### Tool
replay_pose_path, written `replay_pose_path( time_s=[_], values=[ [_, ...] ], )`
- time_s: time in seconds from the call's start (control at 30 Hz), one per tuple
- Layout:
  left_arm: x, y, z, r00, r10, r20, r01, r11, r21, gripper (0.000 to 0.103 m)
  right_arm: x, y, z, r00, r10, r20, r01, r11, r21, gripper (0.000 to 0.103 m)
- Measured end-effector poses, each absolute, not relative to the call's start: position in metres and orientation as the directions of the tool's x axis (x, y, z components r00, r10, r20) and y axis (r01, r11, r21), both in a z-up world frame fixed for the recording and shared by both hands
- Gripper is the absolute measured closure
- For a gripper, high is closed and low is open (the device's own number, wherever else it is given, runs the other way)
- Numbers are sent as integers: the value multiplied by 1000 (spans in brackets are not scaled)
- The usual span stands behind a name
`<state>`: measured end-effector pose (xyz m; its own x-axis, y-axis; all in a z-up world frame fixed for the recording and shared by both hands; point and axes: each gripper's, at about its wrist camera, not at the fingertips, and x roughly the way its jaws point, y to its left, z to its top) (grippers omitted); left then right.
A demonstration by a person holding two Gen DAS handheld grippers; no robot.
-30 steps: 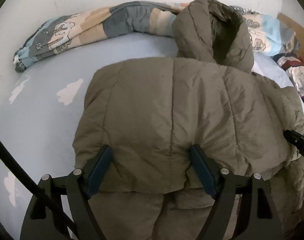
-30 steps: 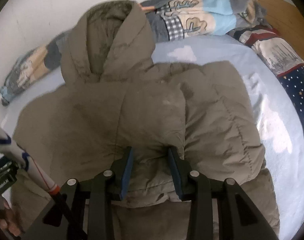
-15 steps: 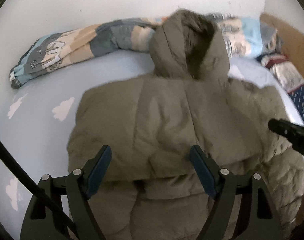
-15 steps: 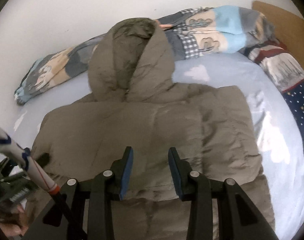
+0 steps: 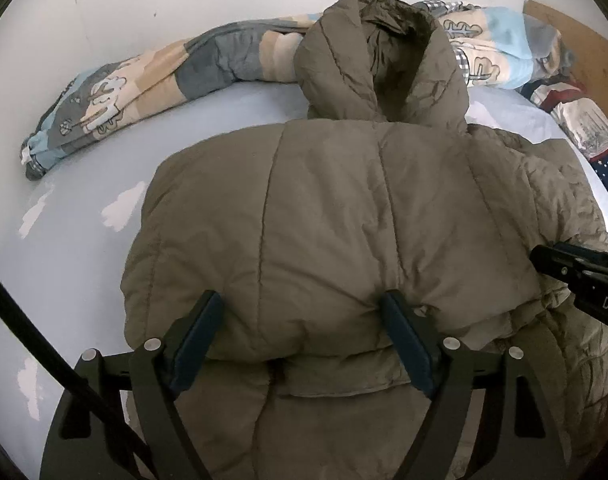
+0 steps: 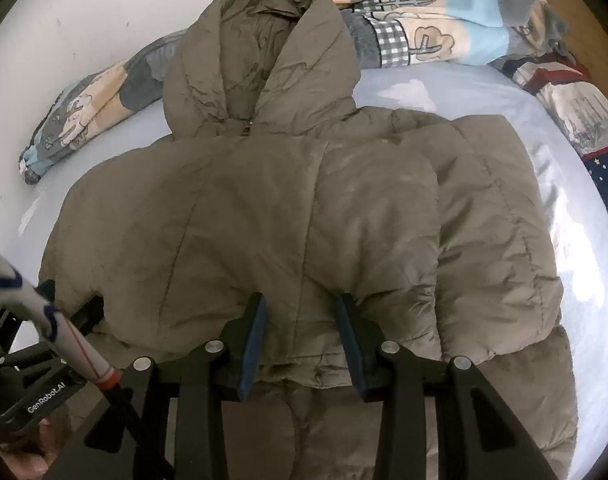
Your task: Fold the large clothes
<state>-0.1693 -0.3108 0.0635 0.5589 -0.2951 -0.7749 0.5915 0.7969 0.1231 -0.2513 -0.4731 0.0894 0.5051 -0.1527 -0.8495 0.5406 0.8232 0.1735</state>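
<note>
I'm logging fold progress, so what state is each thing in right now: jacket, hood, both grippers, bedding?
Puffer jacket: lying on the bed, lower part doubled up over the body.
Hood: unfolded, open, pointing toward the wall.
Left gripper: jaws wide apart, fold edge between them.
Right gripper: jaws apart, fold edge between them.
Patterned quilt: rolled up along the wall.
Bed sheet: spread flat.

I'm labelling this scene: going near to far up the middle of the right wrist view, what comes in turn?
Right claw → puffer jacket's folded body → jacket hood → white wall.
</note>
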Motion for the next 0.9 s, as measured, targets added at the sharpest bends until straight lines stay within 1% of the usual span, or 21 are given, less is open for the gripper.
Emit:
replay_pose_path(
  time_s=[0.13,0.27,0.43,0.6,0.9],
  values=[
    [-179,-312,74,603,-299,-739,590,791,161,22,-252,-470,98,511,-168,-843,539,827,162,63],
    [-196,-316,83,637,-333,-695,610,769,190,22,-255,-462,114,564,-153,-811,510,837,197,63],
    [-211,-324,85,673,-345,-654,625,738,254,22,-253,-449,122,578,-156,-801,478,860,178,63],
    [-217,-331,81,693,-334,-639,626,719,303,22,-252,-449,118,570,-151,-808,482,858,180,63],
    [-218,-334,78,697,-328,-638,625,713,317,22,-254,-460,115,559,-155,-815,508,840,189,63]
  ],
)
